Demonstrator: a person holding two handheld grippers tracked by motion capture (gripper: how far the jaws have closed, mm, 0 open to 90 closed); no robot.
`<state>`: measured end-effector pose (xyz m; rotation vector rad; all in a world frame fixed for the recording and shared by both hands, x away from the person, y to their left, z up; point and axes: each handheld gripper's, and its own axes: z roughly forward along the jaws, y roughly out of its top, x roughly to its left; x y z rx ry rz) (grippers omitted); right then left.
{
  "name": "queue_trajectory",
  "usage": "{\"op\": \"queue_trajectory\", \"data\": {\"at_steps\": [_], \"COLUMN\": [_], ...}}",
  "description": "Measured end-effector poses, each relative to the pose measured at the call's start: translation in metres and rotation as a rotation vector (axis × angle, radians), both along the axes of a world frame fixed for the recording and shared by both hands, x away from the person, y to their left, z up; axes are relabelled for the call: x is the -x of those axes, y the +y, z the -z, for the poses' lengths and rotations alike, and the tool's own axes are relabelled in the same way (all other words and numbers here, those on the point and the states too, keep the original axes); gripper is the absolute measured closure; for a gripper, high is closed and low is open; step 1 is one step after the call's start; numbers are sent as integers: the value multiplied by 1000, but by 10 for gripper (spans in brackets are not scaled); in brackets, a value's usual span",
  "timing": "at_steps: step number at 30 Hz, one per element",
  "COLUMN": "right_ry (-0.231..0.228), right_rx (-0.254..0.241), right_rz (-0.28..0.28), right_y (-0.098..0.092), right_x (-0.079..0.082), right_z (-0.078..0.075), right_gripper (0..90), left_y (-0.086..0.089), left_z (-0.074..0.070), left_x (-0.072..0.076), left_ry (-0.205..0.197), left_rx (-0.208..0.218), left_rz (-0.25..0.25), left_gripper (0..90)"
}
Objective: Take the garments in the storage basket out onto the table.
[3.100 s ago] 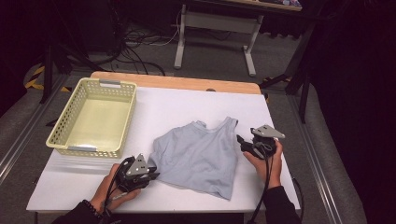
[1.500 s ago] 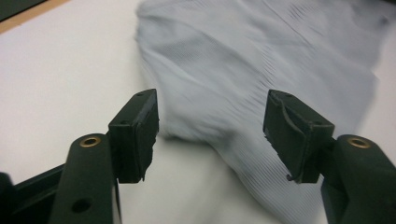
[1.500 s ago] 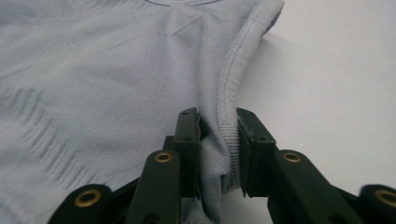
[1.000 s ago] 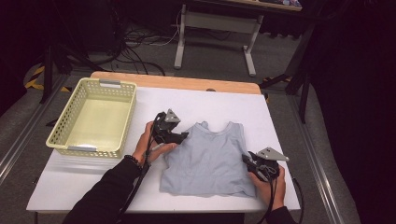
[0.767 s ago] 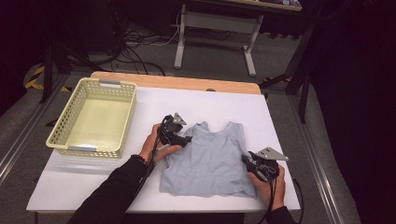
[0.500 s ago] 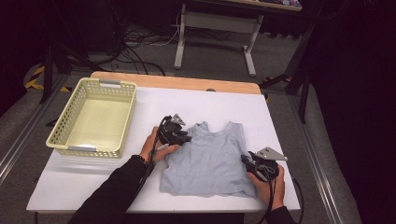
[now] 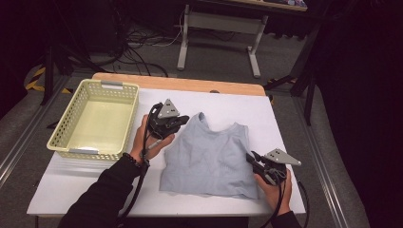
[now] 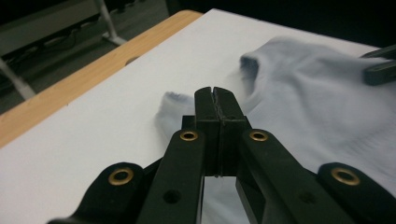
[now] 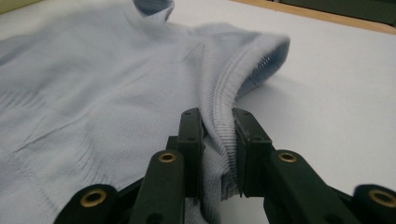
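A light blue sleeveless knit top (image 7: pixel 209 156) lies flat on the white table (image 7: pixel 228 102), neck towards the far side. My left gripper (image 7: pixel 184 118) hovers by its left shoulder strap. Its jaws have just been closing and now meet (image 8: pixel 215 93) with no cloth seen between them; the strap (image 8: pixel 173 102) lies below and beyond the tips. My right gripper (image 7: pixel 250 158) is at the top's right side near the hem. Its jaws have just been closing, and they (image 9: pixel 217 116) pinch a raised fold of the ribbed edge (image 9: pixel 261 51).
A pale yellow plastic basket (image 7: pixel 83 152) stands at the table's left. A wooden strip (image 7: pixel 180 83) runs along the far edge. Bare white surface lies beyond the top and to its right. Cables and desk legs are on the floor behind.
My left gripper has lifted off the table by the shoulder strap and its jaws have shut. The right hand has stayed at the top's right edge. The top lies as before.
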<state>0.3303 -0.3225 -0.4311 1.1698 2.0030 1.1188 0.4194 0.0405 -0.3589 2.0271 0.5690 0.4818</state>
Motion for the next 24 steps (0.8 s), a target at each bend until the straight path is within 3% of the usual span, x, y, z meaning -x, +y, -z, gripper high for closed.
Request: {"op": "queue_trajectory", "data": {"at_steps": [3, 6, 10, 13, 15, 17, 18, 21, 23, 24], "right_ry": [-2, 10, 8, 9, 20, 37, 49, 58, 58, 57], "right_rx": [14, -3, -14, 12, 28, 21, 16, 32, 39, 40], "right_rz": [1, 8, 45, 88, 102, 110, 113, 114, 115, 116], "right_y": [0, -5, -15, -23, -27, -31, -32, -32, -32, -32], "right_x": [1, 2, 3, 1, -3, -8, -10, -13, -13, -13], "right_z": [0, 0, -2, 1, 6, 12, 14, 19, 19, 19], "right_gripper": [747, 758, 770, 771, 771, 770, 770, 766, 754, 747], "left_y": [-6, -12, -17, -22, -30, -41, -46, -53, -59, -61], "left_z": [7, 21, 42, 58, 70, 81, 87, 97, 102, 103], "left_x": [6, -1, -21, -36, -44, -51, -55, -62, -63, -62], "left_ry": [-14, 17, 91, 161, 211, 230, 259, 289, 307, 294], "left_rx": [-60, -61, -50, -15, -14, -45, -48, -64, -90, -101], "left_rz": [25, 22, -31, -61, -73, -105, -117, -135, -132, -129], "left_gripper": [900, 827, 647, 438, 372, 337, 324, 306, 352, 376]}}
